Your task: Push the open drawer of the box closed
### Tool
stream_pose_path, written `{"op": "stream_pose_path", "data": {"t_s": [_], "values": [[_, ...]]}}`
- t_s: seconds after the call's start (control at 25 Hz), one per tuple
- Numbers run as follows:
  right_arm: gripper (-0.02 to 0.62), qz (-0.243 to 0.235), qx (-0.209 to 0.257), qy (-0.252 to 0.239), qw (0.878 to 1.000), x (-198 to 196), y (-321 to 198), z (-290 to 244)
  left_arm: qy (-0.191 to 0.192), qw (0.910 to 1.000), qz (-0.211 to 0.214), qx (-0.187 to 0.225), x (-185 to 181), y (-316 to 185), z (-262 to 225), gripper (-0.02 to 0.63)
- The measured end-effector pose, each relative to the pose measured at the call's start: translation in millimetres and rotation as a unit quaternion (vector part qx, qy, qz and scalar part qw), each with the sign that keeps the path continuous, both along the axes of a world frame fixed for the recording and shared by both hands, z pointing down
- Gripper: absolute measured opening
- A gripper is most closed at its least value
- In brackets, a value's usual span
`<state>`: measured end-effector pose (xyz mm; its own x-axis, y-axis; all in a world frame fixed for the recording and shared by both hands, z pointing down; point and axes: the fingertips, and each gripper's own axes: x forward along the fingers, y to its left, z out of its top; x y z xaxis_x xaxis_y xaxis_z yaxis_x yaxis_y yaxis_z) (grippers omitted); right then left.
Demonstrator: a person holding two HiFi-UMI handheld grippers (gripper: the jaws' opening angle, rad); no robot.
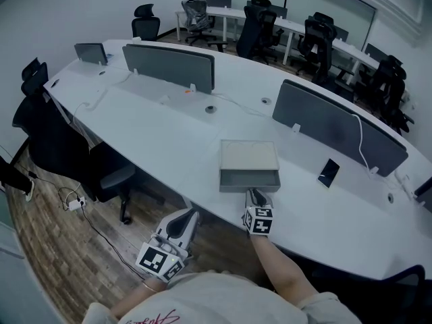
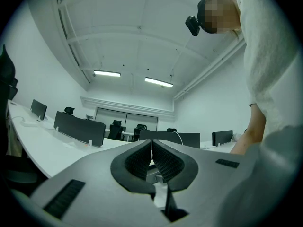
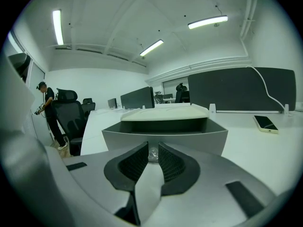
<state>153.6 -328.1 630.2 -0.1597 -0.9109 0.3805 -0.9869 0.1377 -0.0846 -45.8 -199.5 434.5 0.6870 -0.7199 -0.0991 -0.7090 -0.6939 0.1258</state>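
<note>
A flat grey box (image 1: 248, 155) lies on the white table (image 1: 155, 123), and its drawer (image 1: 249, 179) is pulled out toward me. In the right gripper view the drawer's grey front wall (image 3: 165, 138) fills the middle, with the box's pale lid (image 3: 164, 113) above it. My right gripper (image 1: 255, 196) is right at the drawer front, jaws together but for a narrow slit (image 3: 152, 151) and holding nothing. My left gripper (image 1: 177, 227) hangs lower left, off the table's near edge, shut (image 2: 151, 144) and empty.
A phone (image 1: 329, 172) lies right of the box. Dark desk dividers (image 1: 337, 125) (image 1: 169, 66) stand behind it, with a cable running to the right one. Office chairs (image 1: 74, 155) stand along the table's left side. A person (image 3: 47, 112) stands far off to the left.
</note>
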Motion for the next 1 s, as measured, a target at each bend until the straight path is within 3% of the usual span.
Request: {"op": "stream_pose_path", "data": {"t_s": [0.36,1.0], "values": [[0.057,-0.012,0.032,-0.009,0.999,-2,-2,-6,-0.008,1.0,0.003,-0.003,1,4,2,0.017],[0.037,-0.009,0.041,-0.028,0.999,1,-24,-10,-0.02,0.9996,-0.016,-0.014,-13,12,9,0.017]]}}
